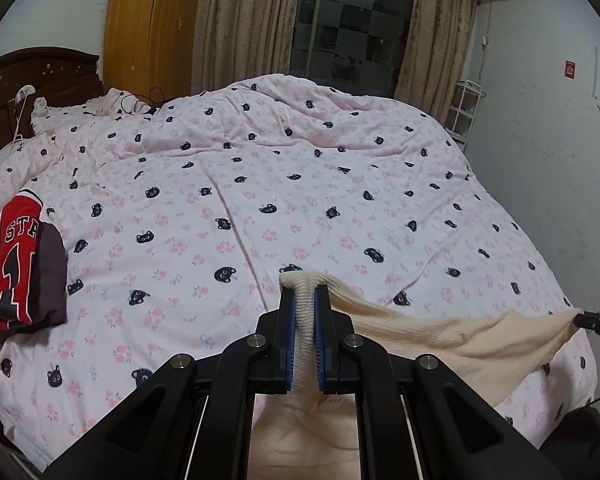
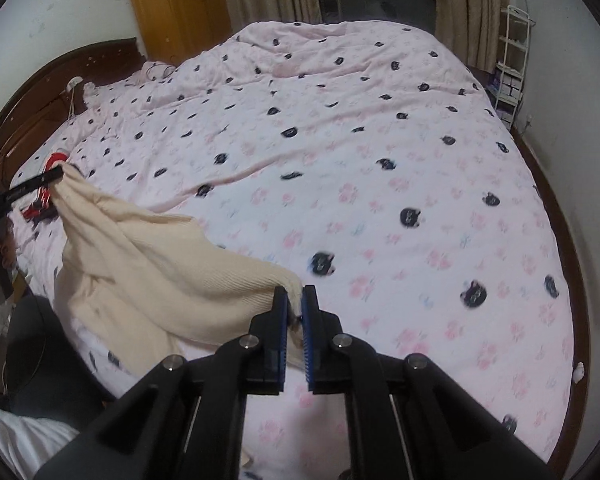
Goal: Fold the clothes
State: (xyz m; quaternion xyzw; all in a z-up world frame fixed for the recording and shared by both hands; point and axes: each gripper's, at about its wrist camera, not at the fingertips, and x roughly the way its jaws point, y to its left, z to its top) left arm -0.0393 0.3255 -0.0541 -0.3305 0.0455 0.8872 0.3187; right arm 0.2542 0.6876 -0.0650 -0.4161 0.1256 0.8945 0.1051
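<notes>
A cream ribbed knit garment hangs stretched between two hand-held grippers above a bed. The left hand-held gripper is clamped shut on a bunched edge of the knit, which stands up in a thick ridge between its blue pads and falls away beneath it. The right hand-held gripper is likewise closed on a thinner pinch of the same garment's edge; from there the cloth runs off to its left and sags in a loose swag toward the other gripper.

Ahead of and below both grippers spreads the bed, covered by a pink quilt printed with black cat faces and small flowers. Far to the left of the left hand-held gripper, a folded red jersey lies on a dark garment on the quilt.

The knit looks soft, light and stretchy: it drapes and creases freely, so it should give under tension rather than hold a shape, and a thin pinch could slip out. Holding it at thick, firm edges such as a hem or shoulder seam, well apart, would likely keep it spread flat enough to lay down for folding. Which part of the garment each gripper has cannot be told.
</notes>
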